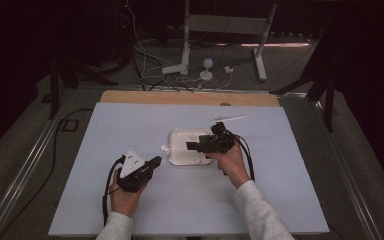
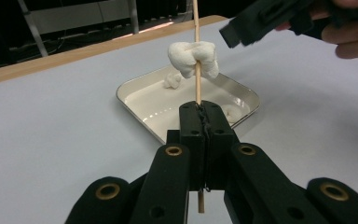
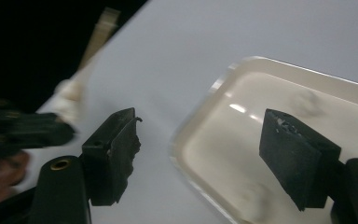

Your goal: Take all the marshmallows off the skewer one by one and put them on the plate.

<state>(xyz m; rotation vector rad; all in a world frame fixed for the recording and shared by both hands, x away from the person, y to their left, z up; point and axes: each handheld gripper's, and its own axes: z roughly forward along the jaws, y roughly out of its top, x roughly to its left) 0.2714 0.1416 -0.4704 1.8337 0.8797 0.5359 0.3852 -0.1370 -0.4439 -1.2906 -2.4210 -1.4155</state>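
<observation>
The left claw point(image 2: 200, 126) is pinched tight on a thin wooden skewer point(image 2: 196, 44), which stands upright just before the tray point(image 2: 135, 100) with a marshmallow point(image 2: 193, 58) speared partway up. More marshmallows point(image 2: 172, 80) lie in the tray. The right claw point(image 3: 200, 154) hangs spread and empty over the tray's near rim. Marshmallows look light, soft and squashy, probably tacky: grip one gently across its middle. The skewer seems stiff but snappable, best held low.

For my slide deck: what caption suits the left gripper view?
Left gripper shut on a wooden skewer threaded with a marshmallow, above a white tray holding more.
</observation>
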